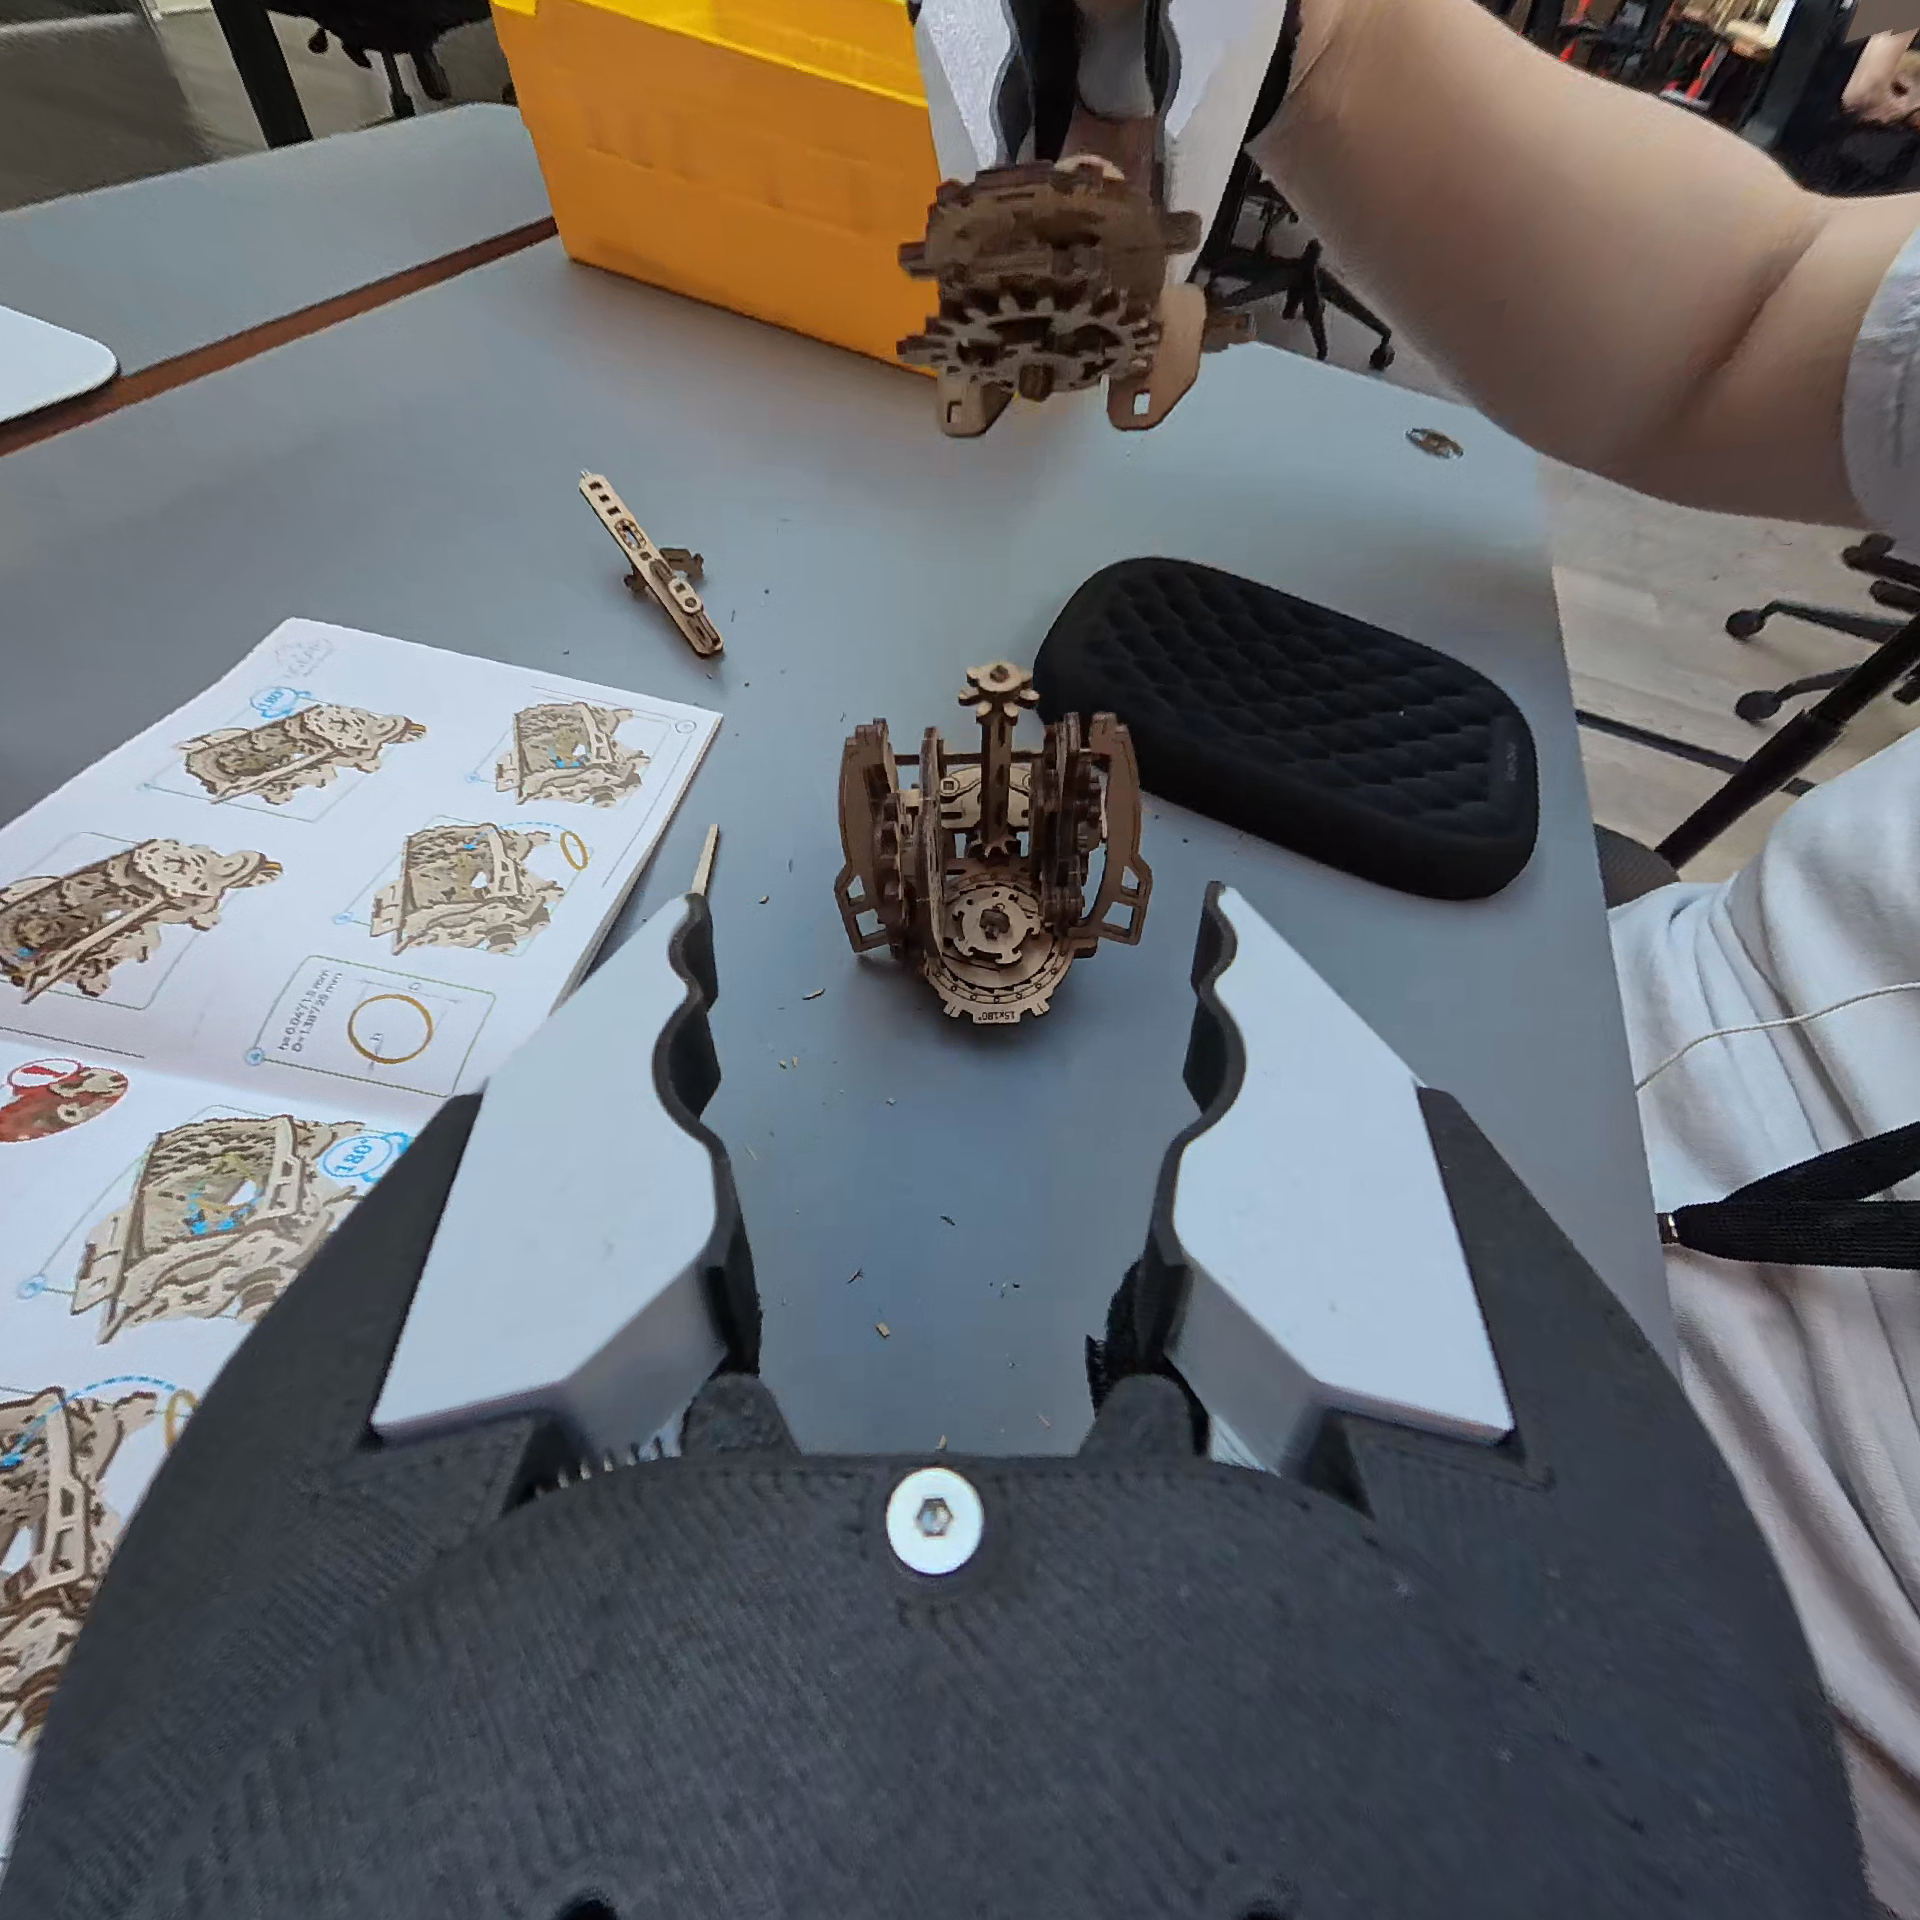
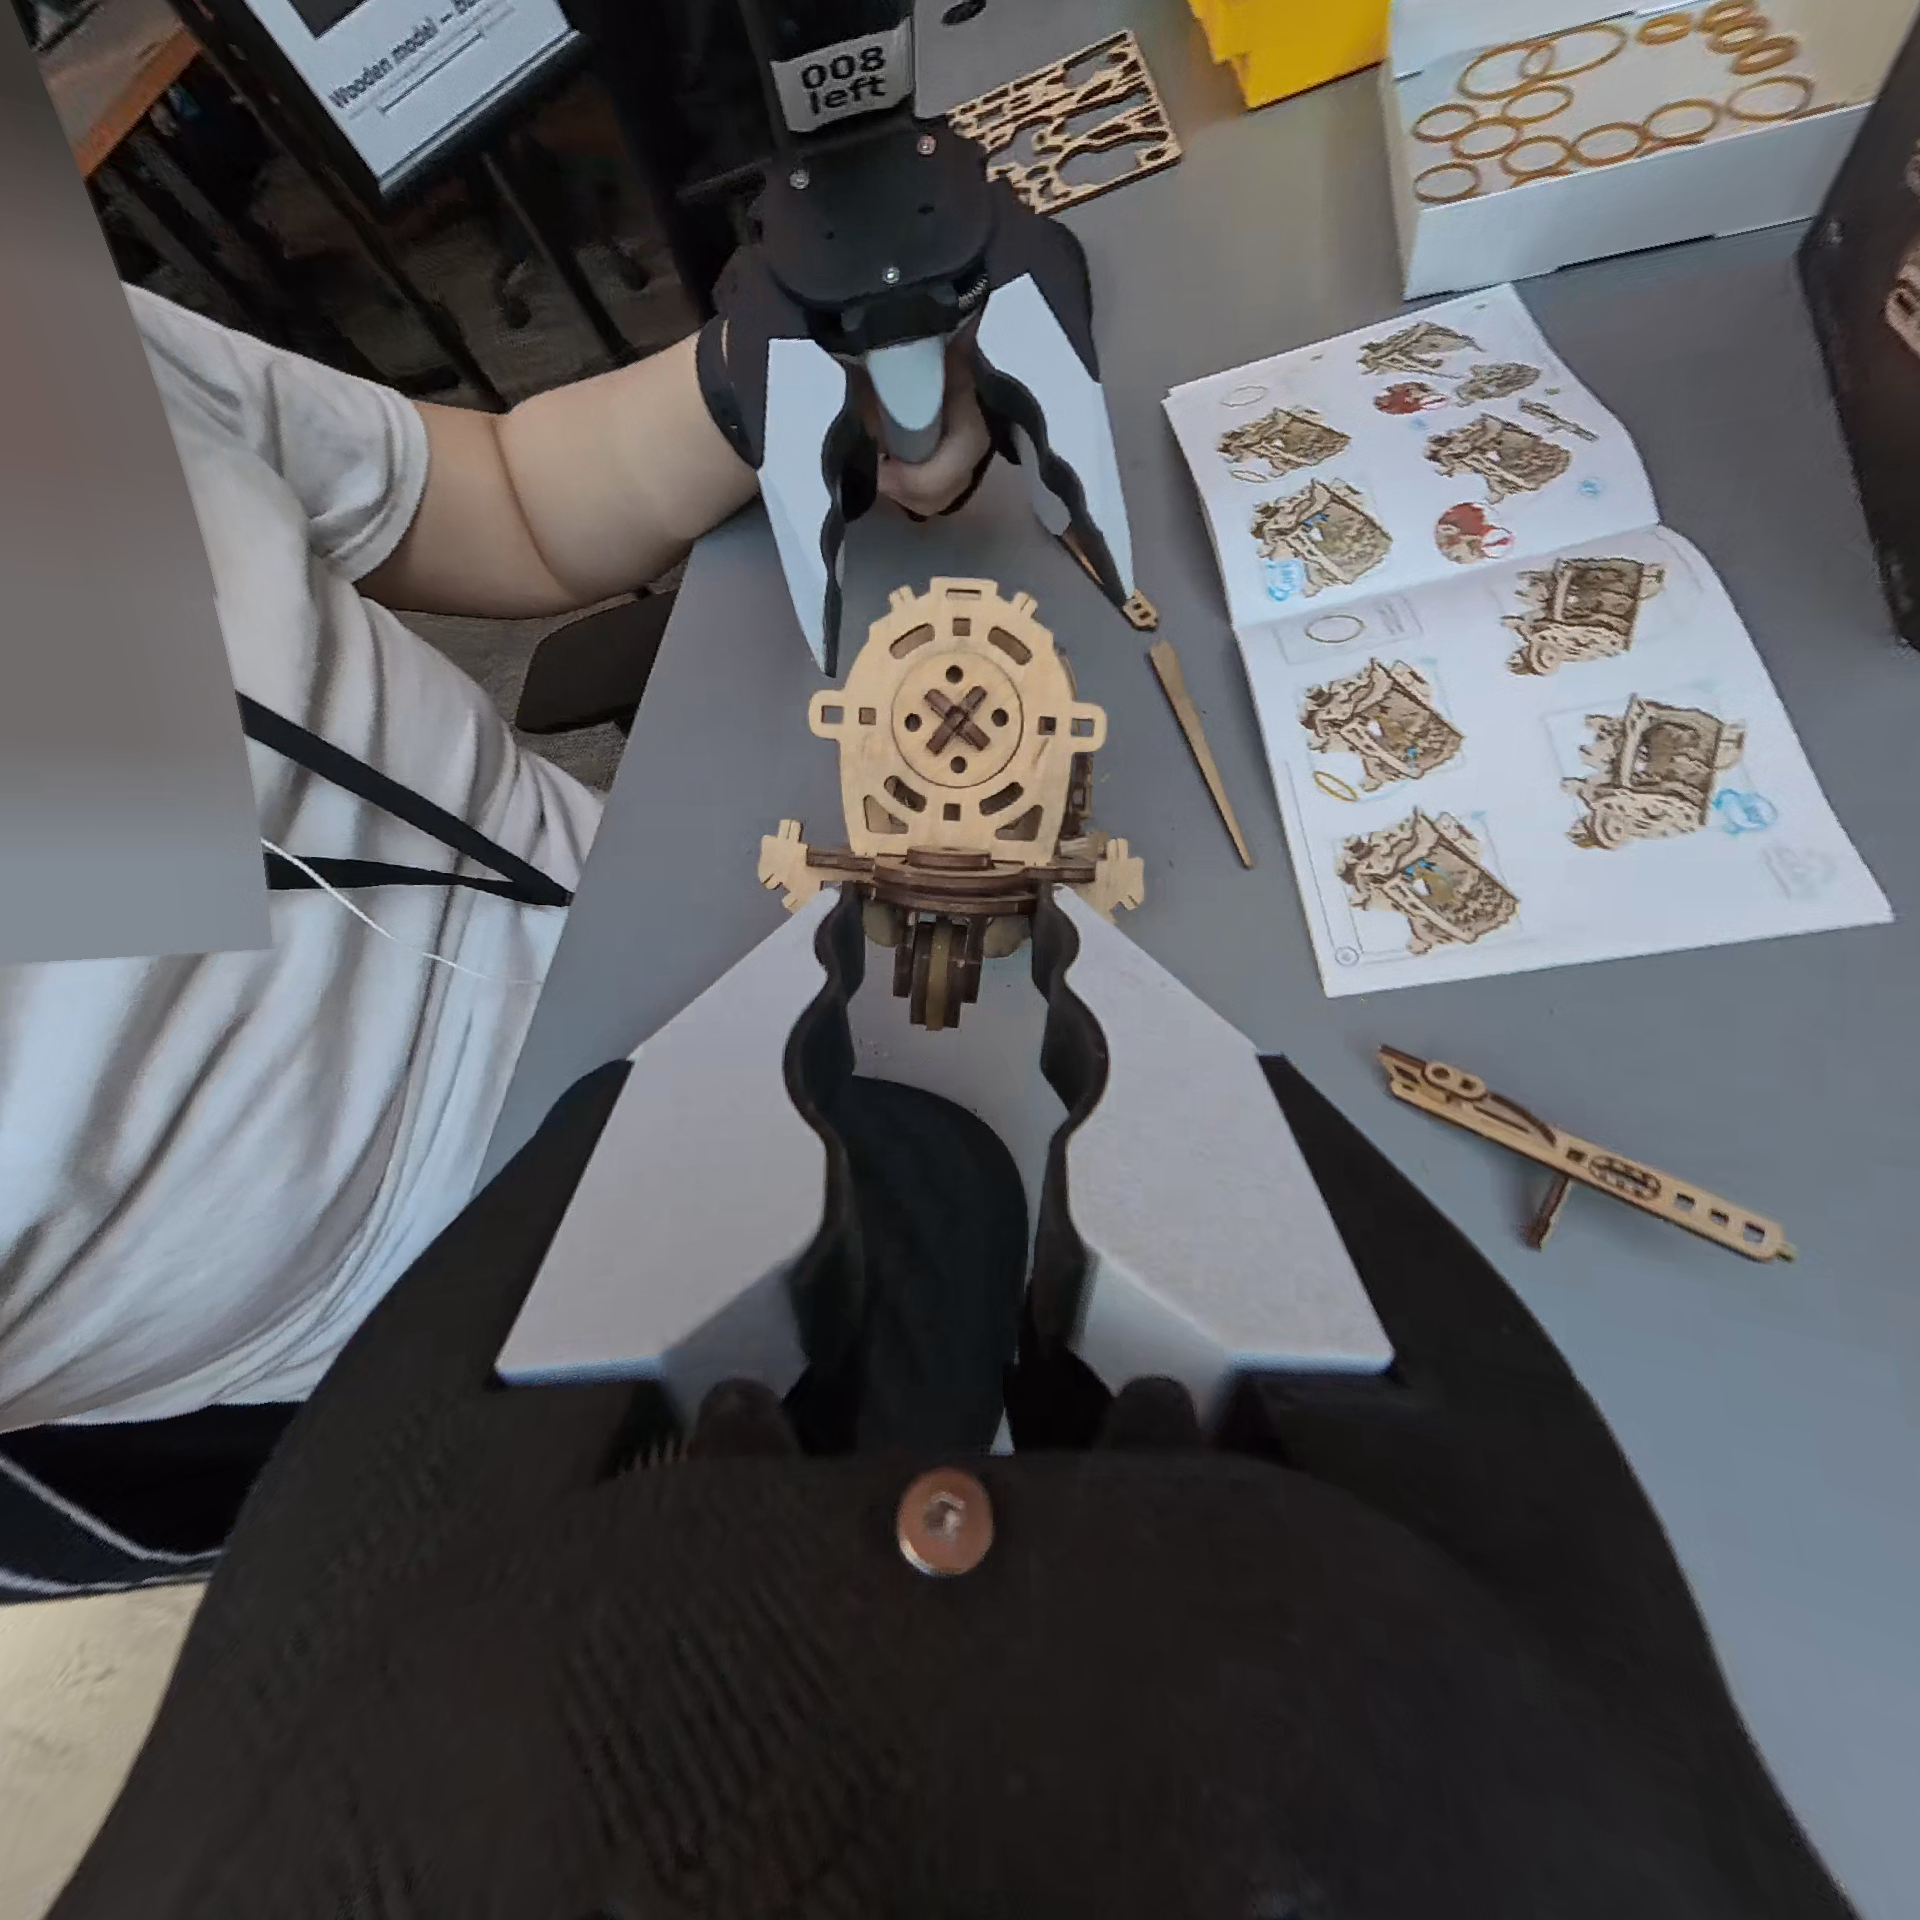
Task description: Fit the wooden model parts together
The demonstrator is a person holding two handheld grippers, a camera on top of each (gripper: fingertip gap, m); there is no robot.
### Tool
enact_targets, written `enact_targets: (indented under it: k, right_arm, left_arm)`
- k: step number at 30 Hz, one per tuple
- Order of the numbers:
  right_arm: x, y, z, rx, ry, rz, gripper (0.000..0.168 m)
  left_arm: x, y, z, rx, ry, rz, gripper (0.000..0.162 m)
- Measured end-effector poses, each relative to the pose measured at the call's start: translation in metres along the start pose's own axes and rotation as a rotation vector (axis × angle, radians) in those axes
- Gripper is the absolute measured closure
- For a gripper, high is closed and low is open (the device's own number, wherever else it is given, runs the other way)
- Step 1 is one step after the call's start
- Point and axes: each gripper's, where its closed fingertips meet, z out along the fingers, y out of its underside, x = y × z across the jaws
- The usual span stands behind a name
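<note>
The left gripper (image 1: 956, 914) hung open over bare grey table (image 1: 935, 1195) near its right edge. A brown geared wooden model (image 1: 987, 862) stood just ahead. The right gripper (image 2: 948, 914) clamped a second geared part (image 2: 956, 748) aloft.

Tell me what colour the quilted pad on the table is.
Black, with a quilted diamond pattern; the pad shows best in the left wrist view.

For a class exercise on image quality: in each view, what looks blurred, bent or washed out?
Left wrist view: the held gear assembly is motion-blurred, while the standing model on the table is sharp; the table edge bows from wide-angle distortion. Right wrist view: the held piece is sharp, and grey patches cover the left side.
</note>
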Motion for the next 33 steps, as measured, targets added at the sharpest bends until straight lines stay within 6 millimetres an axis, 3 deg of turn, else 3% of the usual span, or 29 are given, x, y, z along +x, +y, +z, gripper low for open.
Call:
enact_targets:
  k: [4, 12, 20, 27, 33]
  right_arm:
    - [-0.003, -0.019, 0.013, -0.13, -0.185, 0.073, 0.136]
    - [0.003, -0.022, 0.039, -0.253, -0.35, 0.2, 0.137]
    - [0.008, -0.016, 0.047, -0.375, -0.256, 0.106, 0.136]
    - [0.006, -0.017, 0.051, -0.512, -0.122, -0.055, 0.136]
    - [0.003, -0.018, 0.055, -0.563, -0.084, -0.06, 0.136]
  left_arm:
    - [-0.006, -0.005, -0.01, 0.015, 0.007, 0.005, 0.075]
    - [-0.013, -0.004, -0.006, -0.061, 0.082, 0.006, 0.08]
    - [-0.015, -0.021, 0.0, -0.041, 0.14, 0.025, 0.081]
    - [-0.015, -0.012, 0.003, 0.003, 0.123, 0.001, 0.087]
    - [-0.013, -0.011, 0.003, 0.02, 0.104, -0.015, 0.087]
